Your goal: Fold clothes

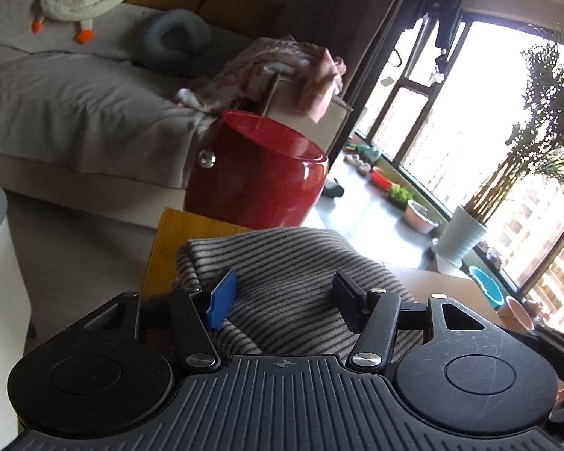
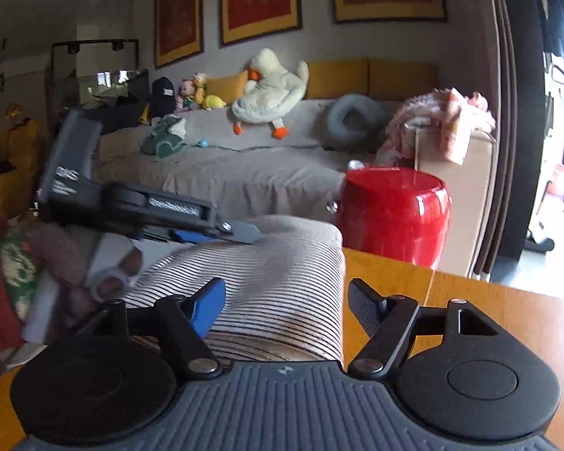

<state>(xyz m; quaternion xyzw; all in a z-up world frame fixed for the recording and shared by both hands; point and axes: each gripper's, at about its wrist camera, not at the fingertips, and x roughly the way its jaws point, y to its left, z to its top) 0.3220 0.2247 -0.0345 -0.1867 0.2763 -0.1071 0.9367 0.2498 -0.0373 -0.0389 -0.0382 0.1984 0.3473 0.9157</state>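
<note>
A grey-and-white striped garment [image 1: 282, 274] lies in a folded heap on the wooden table [image 1: 165, 240]. My left gripper [image 1: 284, 302] is open, its fingers straddling the top of the garment. In the right wrist view the same garment [image 2: 282, 285] fills the middle. My right gripper [image 2: 285, 308] is open, with the garment's right edge between its fingers. The left gripper [image 2: 240, 235] shows there too, lying low over the far top of the garment, held by a hand.
A red glossy stool [image 2: 394, 214] stands just beyond the table, before a grey sofa [image 2: 244, 165] with plush toys and a pink cloth pile [image 2: 443, 116]. Potted plants [image 1: 466, 233] and bowls line the window sill at the right. The table [image 2: 488, 300] extends right.
</note>
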